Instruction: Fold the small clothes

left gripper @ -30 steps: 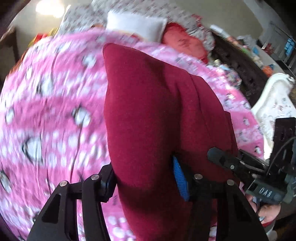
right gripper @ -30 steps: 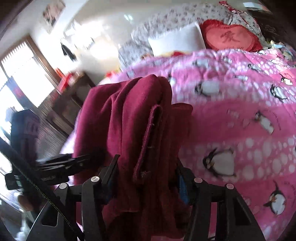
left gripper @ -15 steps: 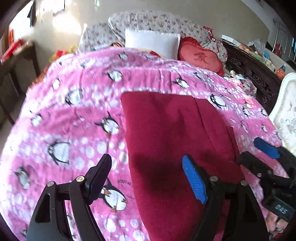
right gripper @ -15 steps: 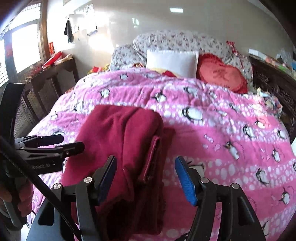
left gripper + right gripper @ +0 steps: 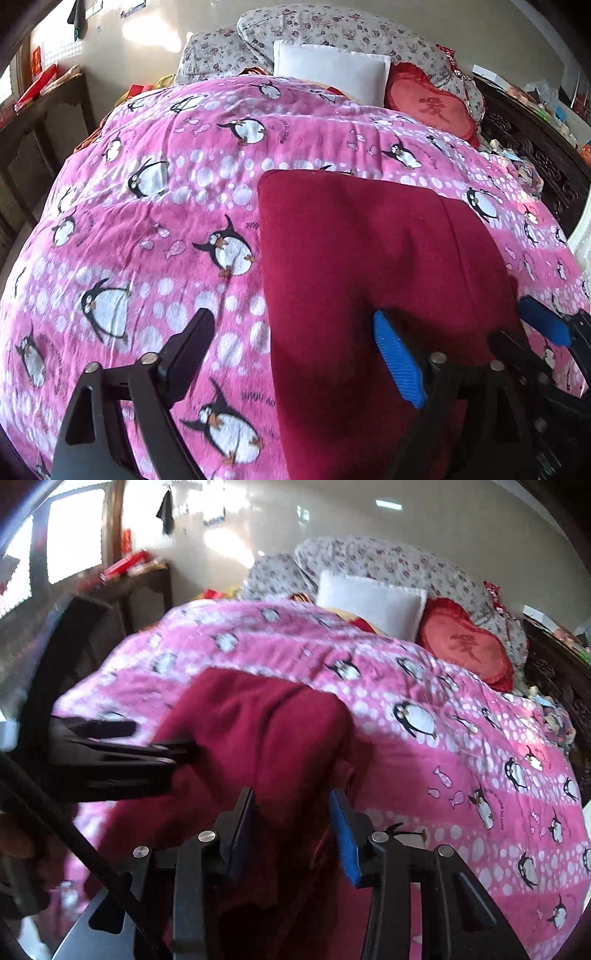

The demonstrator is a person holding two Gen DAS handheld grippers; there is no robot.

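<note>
A dark red garment [image 5: 354, 258] lies folded on the pink penguin blanket [image 5: 147, 229]. My left gripper [image 5: 295, 350] hovers over its near left edge, the jaws wide and still opening. Only that edge lies between the black finger and the blue pad, and neither presses on it. In the right wrist view the garment [image 5: 266, 723] bunches up at its near right side. My right gripper [image 5: 293, 830] is closing there, with cloth filling the gap between its pads. The left gripper [image 5: 147, 738] shows at the garment's left side, and the right gripper [image 5: 543, 328] shows at the right edge of the left wrist view.
A white pillow [image 5: 332, 74], a red heart cushion [image 5: 432, 107] and a floral quilt [image 5: 332, 33] lie at the head of the bed. Dark wooden furniture [image 5: 535, 147] with clutter runs along the right. A wooden bench [image 5: 140, 587] stands at the left wall.
The garment was held up and now lies on the blanket. My left gripper let go and opened wide. My right gripper opened, then narrowed on the garment's right side.
</note>
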